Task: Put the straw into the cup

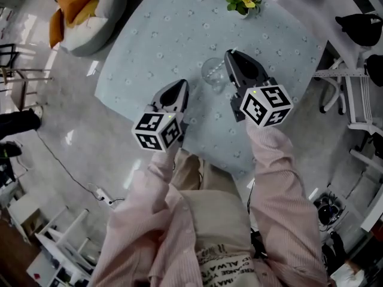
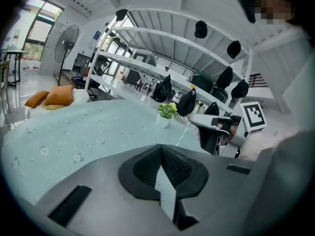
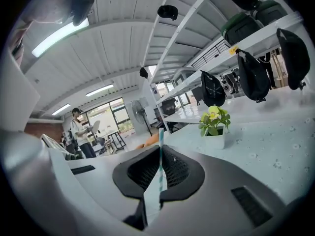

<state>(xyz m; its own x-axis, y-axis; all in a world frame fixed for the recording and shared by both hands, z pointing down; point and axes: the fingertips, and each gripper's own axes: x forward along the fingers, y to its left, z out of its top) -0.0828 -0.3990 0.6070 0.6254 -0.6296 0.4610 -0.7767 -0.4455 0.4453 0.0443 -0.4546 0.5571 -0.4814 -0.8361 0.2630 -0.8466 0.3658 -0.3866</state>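
A clear plastic cup (image 1: 212, 72) stands on the pale blue flowered tablecloth (image 1: 167, 34). My right gripper (image 1: 230, 55) hangs just right of the cup. It is shut on a teal-and-white striped straw (image 3: 159, 146) that stands upright between its jaws. In the left gripper view the straw (image 2: 187, 131) runs down and left from the right gripper (image 2: 204, 124). My left gripper (image 1: 181, 86) is to the left of the cup, nearer the table's front edge. Its jaws (image 2: 160, 151) are shut with nothing between them. The cup does not show in either gripper view.
A small white pot of yellow-green flowers (image 1: 242, 0) sits at the table's far side. A white seat with orange cushions (image 1: 81, 8) is off the table's left. White shelving with black caps (image 1: 359, 28) stands at the right. A person (image 3: 81, 136) stands far off.
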